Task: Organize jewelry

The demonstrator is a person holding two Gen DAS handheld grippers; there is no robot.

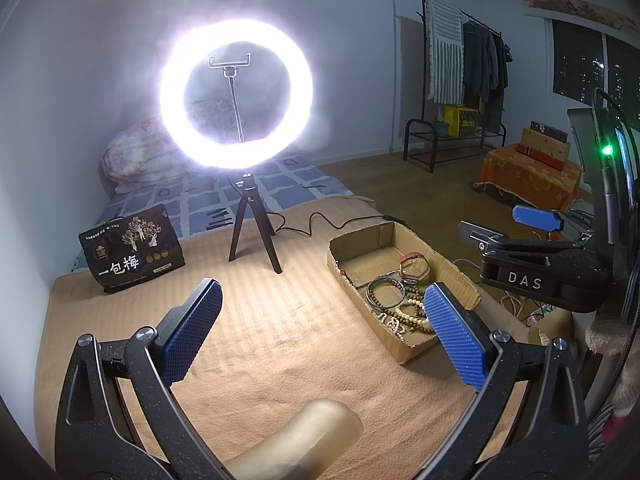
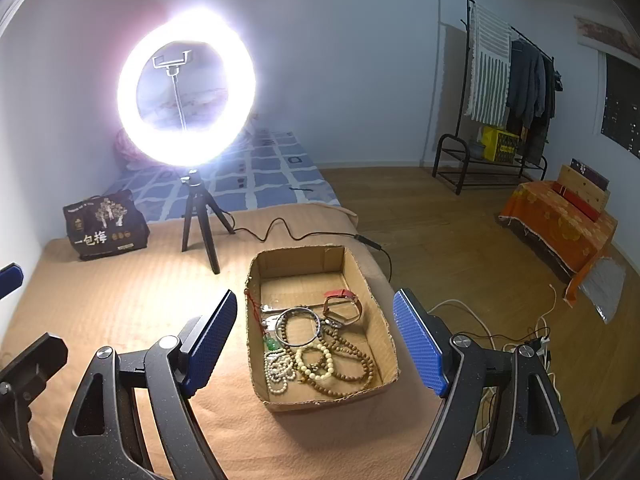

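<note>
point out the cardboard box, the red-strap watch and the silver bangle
cardboard box [image 2: 298, 262], right wrist view, inner far wall
red-strap watch [image 2: 340, 294], right wrist view, red strap
silver bangle [image 2: 298, 311], right wrist view, top of the ring

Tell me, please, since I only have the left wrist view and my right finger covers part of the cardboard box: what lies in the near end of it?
Observer: In the right wrist view, a loop of cream beads lies beside a longer strand of brown wooden beads, all inside the cardboard box.
Operator: Is anything green among them?
Observer: Yes, a small green pendant on a red cord lies by the box's left wall.
Operator: Is the right gripper holding anything?
Observer: No, the right gripper is open and empty, with the box seen between its fingers.
Operator: Is the watch clear of the beads?
Observer: The red-strapped watch lies farther back, touching the silver bangle.
</note>
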